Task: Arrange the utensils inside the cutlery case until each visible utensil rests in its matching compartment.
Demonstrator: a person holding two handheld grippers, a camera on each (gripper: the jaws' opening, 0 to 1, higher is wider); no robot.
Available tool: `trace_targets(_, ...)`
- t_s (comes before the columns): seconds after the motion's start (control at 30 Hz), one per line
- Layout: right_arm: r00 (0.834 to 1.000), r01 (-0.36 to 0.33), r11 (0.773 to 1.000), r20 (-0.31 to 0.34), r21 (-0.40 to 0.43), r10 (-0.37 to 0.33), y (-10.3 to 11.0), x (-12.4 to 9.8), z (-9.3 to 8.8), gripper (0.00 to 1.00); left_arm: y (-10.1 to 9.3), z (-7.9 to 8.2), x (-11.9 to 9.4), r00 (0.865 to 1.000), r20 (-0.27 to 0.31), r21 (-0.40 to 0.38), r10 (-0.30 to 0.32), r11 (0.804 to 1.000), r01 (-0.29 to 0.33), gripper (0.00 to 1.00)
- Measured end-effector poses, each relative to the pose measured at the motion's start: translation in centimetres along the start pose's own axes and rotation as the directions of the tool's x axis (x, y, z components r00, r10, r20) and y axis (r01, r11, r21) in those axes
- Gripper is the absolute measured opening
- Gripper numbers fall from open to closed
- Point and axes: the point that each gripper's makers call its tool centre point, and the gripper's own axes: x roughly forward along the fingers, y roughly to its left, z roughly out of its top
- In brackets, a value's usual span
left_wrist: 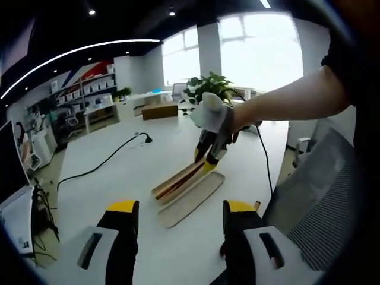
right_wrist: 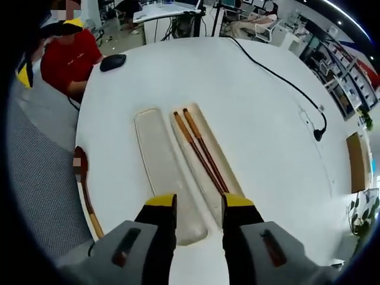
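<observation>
1. Left gripper view: the left gripper (left_wrist: 181,222), yellow-tipped black jaws spread, holds nothing above the white table (left_wrist: 119,178). The right gripper (left_wrist: 208,155) hangs over the beige oblong cutlery case (left_wrist: 178,181); its jaw spacing cannot be told here.
2. Right gripper view: right gripper (right_wrist: 199,211) spread, empty; two brown wooden chopsticks (right_wrist: 199,151) lie in the case (right_wrist: 205,178), one beige lid (right_wrist: 166,172) beside it, one brown wooden spoon (right_wrist: 86,190) at the table edge. No legible writing.

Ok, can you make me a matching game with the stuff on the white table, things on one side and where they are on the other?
Things:
1. pair of brown wooden chopsticks
2. brown wooden spoon
3. black computer mouse
4. flat beige case lid

Places:
A. at the table's edge, partly over it
B. inside the narrow beige cutlery case
C. flat on the table beside the case
D. far side, near the person in red

Pairs: 1-B, 2-A, 3-D, 4-C
</observation>
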Motion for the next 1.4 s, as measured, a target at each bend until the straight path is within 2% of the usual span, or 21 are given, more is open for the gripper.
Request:
trace_targets(0.17, 1.000, 0.007, 1.000, 0.008, 0.008, -0.007, 1.0, -0.6, -0.8, 0.31, -0.2, 0.1, 0.0, 1.000, 0.003, 0.001, -0.009, 1.000, 0.009, 0.59)
trace_targets(0.4, 0.999, 0.000, 1.000, -0.033, 0.023, 0.000, 2.5, -0.5, -3.6, 0.33, -0.8, 0.1, 0.1, 0.999, 0.003, -0.014, -0.033, 0.999, 0.033, 0.59)
trace_targets(0.63, 0.999, -0.008, 0.999, -0.033, 0.046, 0.010, 4.1, -1.3, -5.1, 0.33, -1.5, -0.5, 0.4, 0.998, -0.030, 0.006, -0.059, 0.998, 0.059, 0.60)
trace_targets(0.8, 1.000, 0.006, 0.999, -0.002, 0.041, -0.006, 4.9, -2.1, -5.0, 0.33, -1.8, -1.0, 0.5, 0.996, -0.054, 0.026, -0.070, 0.997, 0.071, 0.60)
trace_targets(1.17, 0.999, -0.036, 0.999, 0.038, 0.022, 0.035, 7.5, -3.0, -4.3, 0.35, -1.6, -0.9, 0.4, 0.997, -0.051, 0.037, -0.058, 0.997, 0.060, 0.59)
trace_targets(1.3, 0.996, -0.055, 0.998, 0.071, 0.002, 0.055, 9.1, -3.5, -3.8, 0.40, -1.7, -0.9, 0.3, 0.997, -0.049, 0.044, -0.056, 0.997, 0.059, 0.59)
trace_targets(1.4, 0.994, -0.083, 0.996, 0.067, -0.015, 0.084, 10.6, -3.7, -3.9, 0.37, -1.8, -0.9, 0.3, 0.997, -0.050, 0.046, -0.056, 0.997, 0.058, 0.59)
